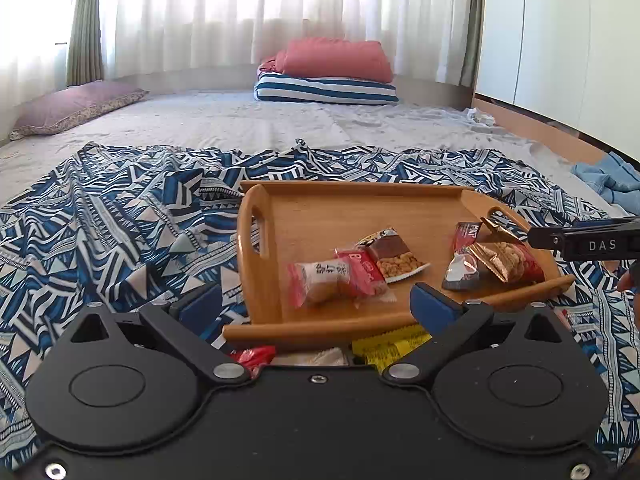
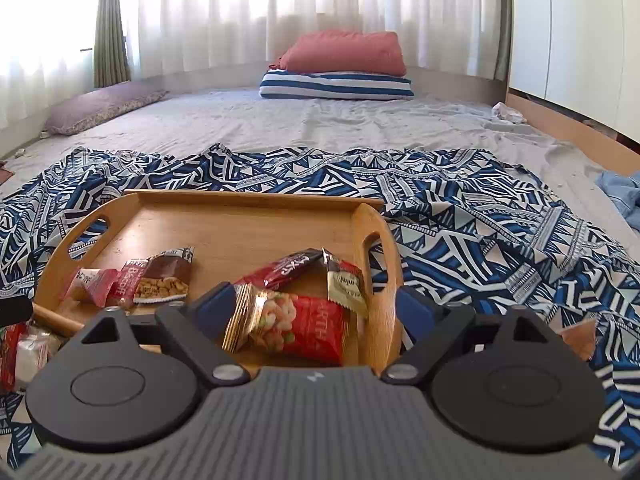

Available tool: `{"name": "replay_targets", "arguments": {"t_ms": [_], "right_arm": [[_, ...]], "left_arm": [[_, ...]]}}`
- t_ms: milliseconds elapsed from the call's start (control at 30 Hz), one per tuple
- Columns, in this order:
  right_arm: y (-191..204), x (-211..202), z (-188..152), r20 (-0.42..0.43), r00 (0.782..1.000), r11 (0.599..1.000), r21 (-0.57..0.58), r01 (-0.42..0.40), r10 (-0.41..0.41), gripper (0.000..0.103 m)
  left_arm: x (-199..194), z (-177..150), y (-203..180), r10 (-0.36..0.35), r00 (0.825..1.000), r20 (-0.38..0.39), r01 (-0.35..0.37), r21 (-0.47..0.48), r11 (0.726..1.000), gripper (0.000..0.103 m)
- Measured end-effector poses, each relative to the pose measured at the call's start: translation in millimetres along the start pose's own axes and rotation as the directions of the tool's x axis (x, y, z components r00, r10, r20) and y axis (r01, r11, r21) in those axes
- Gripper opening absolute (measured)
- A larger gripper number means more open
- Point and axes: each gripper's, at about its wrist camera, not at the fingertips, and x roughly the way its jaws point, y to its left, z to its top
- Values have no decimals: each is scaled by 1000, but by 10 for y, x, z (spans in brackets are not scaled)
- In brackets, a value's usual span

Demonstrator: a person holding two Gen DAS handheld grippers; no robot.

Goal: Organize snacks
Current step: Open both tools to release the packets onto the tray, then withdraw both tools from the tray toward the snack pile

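Wooden tray (image 1: 360, 204) set on a blue-and-white patterned cloth (image 1: 120, 216) spread over the bed (image 1: 240, 120); all places below given from that tray.

Far left of the tray, up by the curtain: a purple pillow (image 1: 76, 106). Left tool (image 1: 316, 300) at the tray's near rim, blue pads spread wide, nothing between them but the rim and the packets beyond; one pad left of the tray's left handle, the other over the near edge. Just short of the near rim, on the cloth: a red wrapper (image 1: 256, 356), something white, and a yellow packet (image 1: 390, 346), partly hidden by the tool.

Inside the tray, left half: a clear-and-red cake packet (image 1: 320, 282), touching a red biscuit packet (image 1: 362, 276), which overlaps a brown peanut bar (image 1: 394, 256). Right half: a dark red stick packet (image 2: 286, 270), a small beige sachet (image 2: 346, 288), and a red-and-gold nut bag (image 2: 292, 322) nearest the rim.

Right tool (image 2: 316, 306) at the tray's near right corner, pads wide apart, gripping nothing; nut bag lying between them untouched, right pad outside the tray's right handle.

Beyond the far rim: a red pillow (image 2: 344, 52) stacked on a striped one (image 2: 336, 86). Far right: crumpled blue clothing (image 2: 624, 196).
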Motion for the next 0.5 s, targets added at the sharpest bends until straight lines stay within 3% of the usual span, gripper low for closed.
{"name": "replay_targets", "arguments": {"t_ms": [67,233,500], "right_arm": [[19,-69,-87,18,1000,1000,6,17,-18,103],[92,-184,-333,37,996,996,5,86,-86,103],[52,-183,-609,-22,991,985,108,132,-130,103]], "left_arm": [[-77,-61,11,12,1000,7,-12,-8,1000,102],[-248,-225,16,43,999,17,-42,-15,999,102],[-351,-444,39,95,995,-7,-95,-39,995,103]]}}
